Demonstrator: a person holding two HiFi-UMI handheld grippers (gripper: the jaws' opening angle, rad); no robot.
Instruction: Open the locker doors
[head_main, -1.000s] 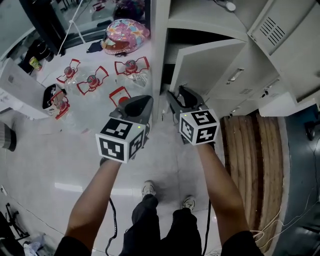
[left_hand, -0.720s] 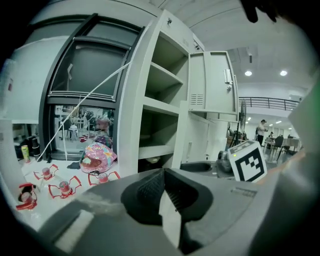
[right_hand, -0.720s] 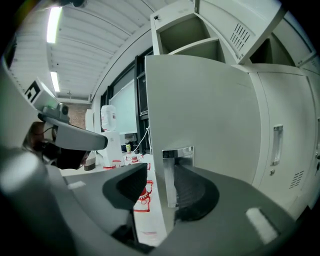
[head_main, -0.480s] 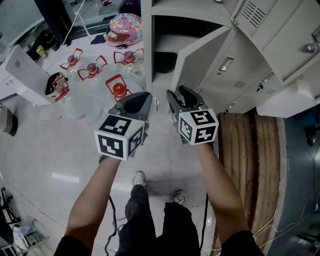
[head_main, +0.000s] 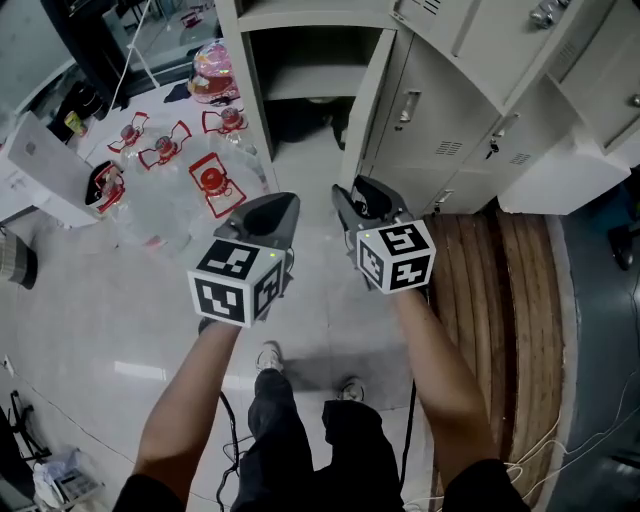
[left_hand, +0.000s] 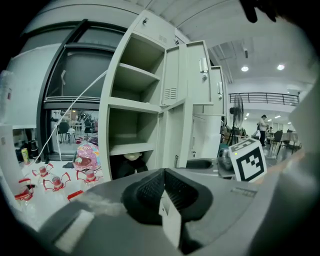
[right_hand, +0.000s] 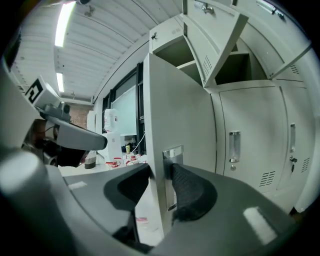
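Door (right_hand: 175, 115) edge: right claw (right_hand: 160, 172) just closing, grasping it | left claw (left_hand: 164, 175) clenched, beside, over floor (head_main: 90, 300)

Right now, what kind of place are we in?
Probably the locker corner of a workshop or big work hall: a row of grey metal lockers, water jugs with red handles, and a standing fan farther off.

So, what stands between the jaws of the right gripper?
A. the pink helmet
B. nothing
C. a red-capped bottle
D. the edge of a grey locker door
D: in the right gripper view the right gripper, whose jaws have just been closing, has its pads on both sides of the locker door at its metal handle.
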